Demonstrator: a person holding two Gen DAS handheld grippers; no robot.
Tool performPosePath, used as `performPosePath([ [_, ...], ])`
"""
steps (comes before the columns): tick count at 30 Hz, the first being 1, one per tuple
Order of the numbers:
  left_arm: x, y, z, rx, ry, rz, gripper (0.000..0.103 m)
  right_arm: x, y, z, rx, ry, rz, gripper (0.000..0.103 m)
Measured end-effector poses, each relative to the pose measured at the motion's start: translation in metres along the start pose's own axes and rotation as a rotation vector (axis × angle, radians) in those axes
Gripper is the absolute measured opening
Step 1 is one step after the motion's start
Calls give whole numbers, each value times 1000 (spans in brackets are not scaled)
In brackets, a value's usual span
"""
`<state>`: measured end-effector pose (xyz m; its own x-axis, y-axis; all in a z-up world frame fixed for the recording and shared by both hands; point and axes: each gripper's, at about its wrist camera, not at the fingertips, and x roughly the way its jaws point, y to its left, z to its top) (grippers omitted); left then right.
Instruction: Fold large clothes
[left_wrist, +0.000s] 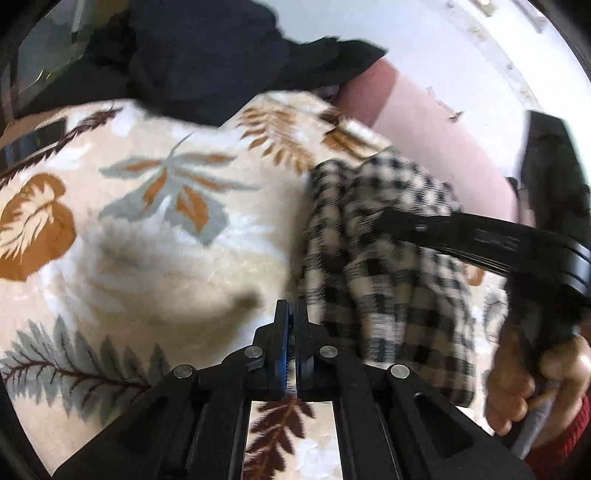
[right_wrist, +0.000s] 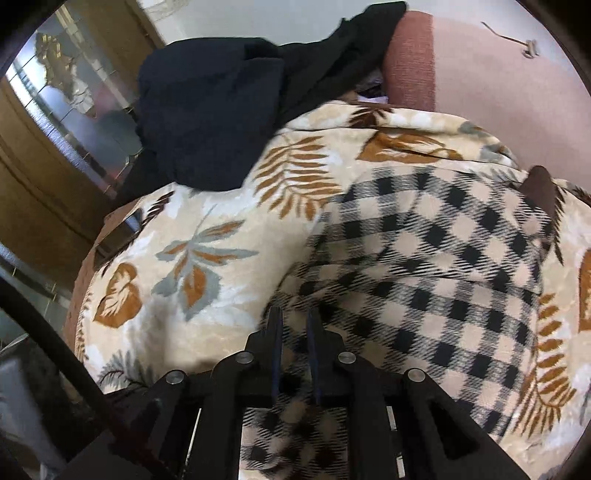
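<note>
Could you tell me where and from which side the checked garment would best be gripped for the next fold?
Probably the left edge of the checked garment, approached from the bare leaf-print blanket side: that edge lies exposed and slightly lifted, so a finger could slide beneath. The right gripper hovers there, slightly open.

The left gripper (left_wrist: 291, 314) points forward and downward, its jaws pressed together with nothing visible between them. The right gripper (right_wrist: 295, 321) also angles downward, its jaws parted by a narrow gap. In the left wrist view, the right gripper's black body reaches in from the right edge, held by the person's right hand (left_wrist: 532, 384), fingers curled around its handle, a red sleeve cuff at the wrist.
</note>
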<state>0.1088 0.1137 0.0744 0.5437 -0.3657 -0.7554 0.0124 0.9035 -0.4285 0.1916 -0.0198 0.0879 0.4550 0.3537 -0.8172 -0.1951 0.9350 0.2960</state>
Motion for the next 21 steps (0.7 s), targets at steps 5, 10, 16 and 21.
performPosePath([
  [5,13,-18,-5,40,-6,-39,59,-5,-6,9,21,-35,-35,45],
  [10,48,-20,-10,57,137,22,7,0,-2,22,-29,-35,-111,50],
  [16,55,-19,-8,61,160,39,7,38,-3,34,-51,63,-176,17],
  [21,57,-24,-9,85,156,61,7,74,-6,44,-7,106,-172,16],
])
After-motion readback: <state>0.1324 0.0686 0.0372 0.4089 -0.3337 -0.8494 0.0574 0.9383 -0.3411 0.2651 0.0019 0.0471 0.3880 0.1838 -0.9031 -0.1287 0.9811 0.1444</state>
